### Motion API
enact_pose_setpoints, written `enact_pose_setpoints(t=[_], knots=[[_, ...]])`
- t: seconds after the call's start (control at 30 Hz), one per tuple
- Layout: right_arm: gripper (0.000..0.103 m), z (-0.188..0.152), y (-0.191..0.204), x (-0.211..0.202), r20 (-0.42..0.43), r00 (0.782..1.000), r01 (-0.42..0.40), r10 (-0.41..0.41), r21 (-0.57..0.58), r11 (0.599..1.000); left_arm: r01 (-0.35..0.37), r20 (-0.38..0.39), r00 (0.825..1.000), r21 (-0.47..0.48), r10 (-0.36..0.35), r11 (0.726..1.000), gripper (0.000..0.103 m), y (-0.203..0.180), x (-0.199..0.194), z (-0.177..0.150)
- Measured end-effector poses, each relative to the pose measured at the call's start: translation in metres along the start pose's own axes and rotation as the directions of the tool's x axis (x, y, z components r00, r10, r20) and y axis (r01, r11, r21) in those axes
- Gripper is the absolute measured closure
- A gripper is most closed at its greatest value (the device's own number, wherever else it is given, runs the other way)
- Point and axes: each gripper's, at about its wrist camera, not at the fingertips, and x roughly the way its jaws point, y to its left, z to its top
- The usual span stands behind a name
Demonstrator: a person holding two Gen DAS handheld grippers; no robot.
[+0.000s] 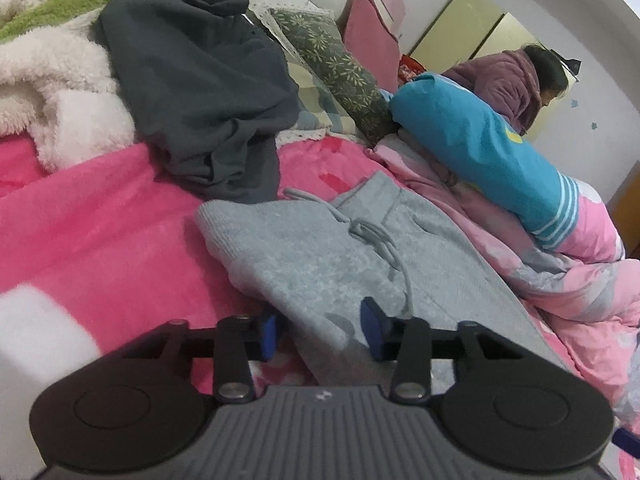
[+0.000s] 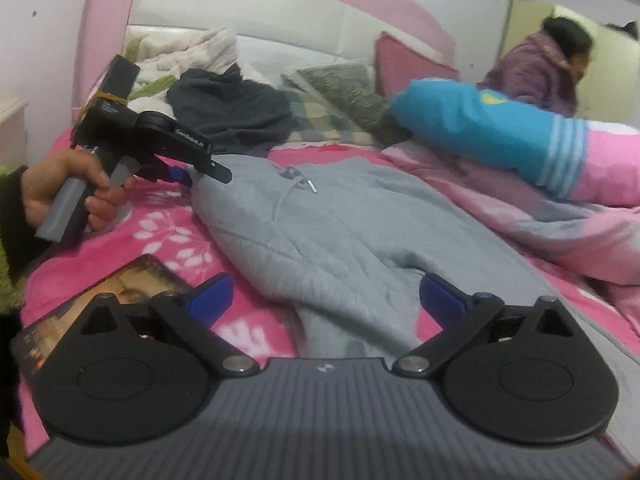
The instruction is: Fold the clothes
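Note:
Grey drawstring sweatpants (image 1: 320, 256) lie spread on the pink bed cover (image 1: 100, 232); they also show in the right wrist view (image 2: 320, 232). My left gripper (image 1: 320, 330) is open, its blue pads on either side of the pants' left edge near the waistband. In the right wrist view the left gripper (image 2: 180, 174) sits at the waistband's left corner. My right gripper (image 2: 326, 300) is wide open and empty, its blue pads just above the pants at the crotch and upper legs.
A dark grey garment (image 1: 200, 92) lies heaped behind the pants. White fleece (image 1: 52, 92), pillows (image 1: 340, 68), a blue roll (image 1: 480, 152) and a pink quilt (image 1: 560, 280) crowd the back and right. A book (image 2: 104, 300) lies at the left. A person (image 2: 544, 68) sits beyond.

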Motion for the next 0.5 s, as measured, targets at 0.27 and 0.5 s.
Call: enact_pose_setpoints(t=[0.27,0.5], knots=[[0.079,0.003,-0.023,0.048,-0.156,0.981,-0.105,0.117,0.084,0.991,0.012,0.014,1.000,-0.032,-0.012,0.999,0.087,0.012,0.002,-0.001],[0.094,-0.006,0.010,0.014,-0.151,0.967,-0.199,0.203,0.040,0.979,0.024,0.024,0.999,-0.048,-0.023,0.999,0.090,0.014,0.000,0.000]])
